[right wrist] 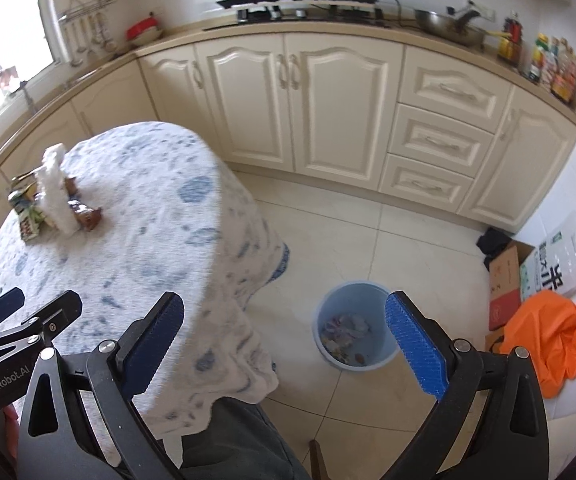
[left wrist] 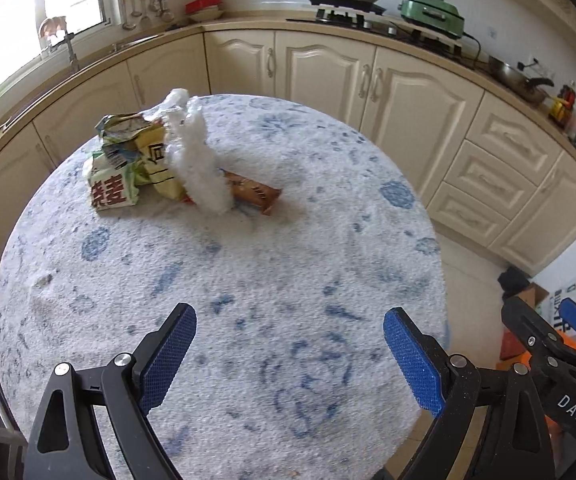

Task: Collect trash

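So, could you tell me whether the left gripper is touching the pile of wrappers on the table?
Apart. The left wrist view shows the left gripper open over bare tablecloth, well short of the wrappers.

We stand in a home kitchen: cream cabinets [right wrist: 300, 104], a gas hob [left wrist: 348, 14] and hanging utensils [left wrist: 143, 2] on the far wall.

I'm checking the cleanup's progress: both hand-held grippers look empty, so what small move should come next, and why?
Probably reach the left hand-held gripper forward toward the brown wrapper on the table. Its jaws stand open and empty, and wrappers and white tissue remain in a pile there. The right hand-held gripper is open too, near the blue bin, which already holds trash.
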